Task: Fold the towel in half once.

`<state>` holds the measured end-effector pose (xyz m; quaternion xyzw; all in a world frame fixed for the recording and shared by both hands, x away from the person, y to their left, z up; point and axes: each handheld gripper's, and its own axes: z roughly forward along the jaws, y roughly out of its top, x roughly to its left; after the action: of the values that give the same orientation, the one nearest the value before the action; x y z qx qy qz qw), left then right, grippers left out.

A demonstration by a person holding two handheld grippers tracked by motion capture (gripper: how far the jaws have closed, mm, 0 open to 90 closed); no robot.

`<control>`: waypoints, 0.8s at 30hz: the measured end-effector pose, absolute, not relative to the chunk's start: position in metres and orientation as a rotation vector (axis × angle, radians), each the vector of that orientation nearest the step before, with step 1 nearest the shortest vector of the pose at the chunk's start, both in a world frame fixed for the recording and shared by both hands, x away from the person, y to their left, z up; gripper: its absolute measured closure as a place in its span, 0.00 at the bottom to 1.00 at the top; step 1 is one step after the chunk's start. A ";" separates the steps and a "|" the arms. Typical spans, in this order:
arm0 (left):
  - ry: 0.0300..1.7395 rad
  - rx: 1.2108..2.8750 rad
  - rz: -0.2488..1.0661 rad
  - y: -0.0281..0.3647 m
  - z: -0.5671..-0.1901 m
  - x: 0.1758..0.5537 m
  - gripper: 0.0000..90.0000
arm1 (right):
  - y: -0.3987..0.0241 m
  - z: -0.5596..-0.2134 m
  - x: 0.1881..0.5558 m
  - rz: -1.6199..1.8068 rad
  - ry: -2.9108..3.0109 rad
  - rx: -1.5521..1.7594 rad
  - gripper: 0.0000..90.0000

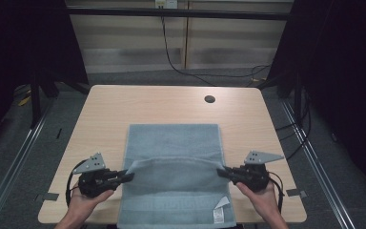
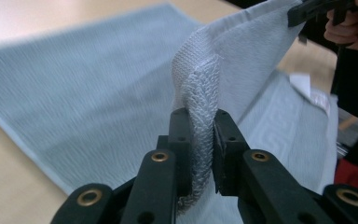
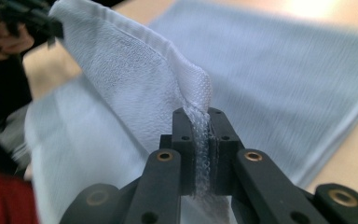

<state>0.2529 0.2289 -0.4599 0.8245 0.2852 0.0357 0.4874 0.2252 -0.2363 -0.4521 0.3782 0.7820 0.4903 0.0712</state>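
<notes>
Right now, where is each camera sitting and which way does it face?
High view: above the person's table edge, looking forward and down at the grey towel; both hands with left tool and right tool.
Left gripper view: on the left tool, facing along the lifted fold.
Right gripper view: on the right tool, likewise.
Both gripper views share that fold.

Light wood-grain table (image 1: 105,119), rectangular with rounded corners, stood on a dark grey floor (image 1: 9,157). A round cable hole (image 1: 209,99) sat toward 1 o'clock from the tabletop's middle. A grey-blue towel (image 1: 171,138) lay flat from the centre toward 6 o'clock, its near end overhanging the table's near edge. A white label (image 1: 218,214) showed on the towel near 5 o'clock. Bare wood remained at 9, 12 and 3 o'clock.
</notes>
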 end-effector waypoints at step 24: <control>0.660 1.974 0.036 0.243 -0.454 0.244 0.54 | -0.251 -0.459 0.165 1.432 2.377 1.213 0.59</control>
<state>0.2437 0.2429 -0.4541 0.8183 0.2734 0.0150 0.5055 0.1650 -0.2515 -0.4594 0.3997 0.7837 0.4721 0.0564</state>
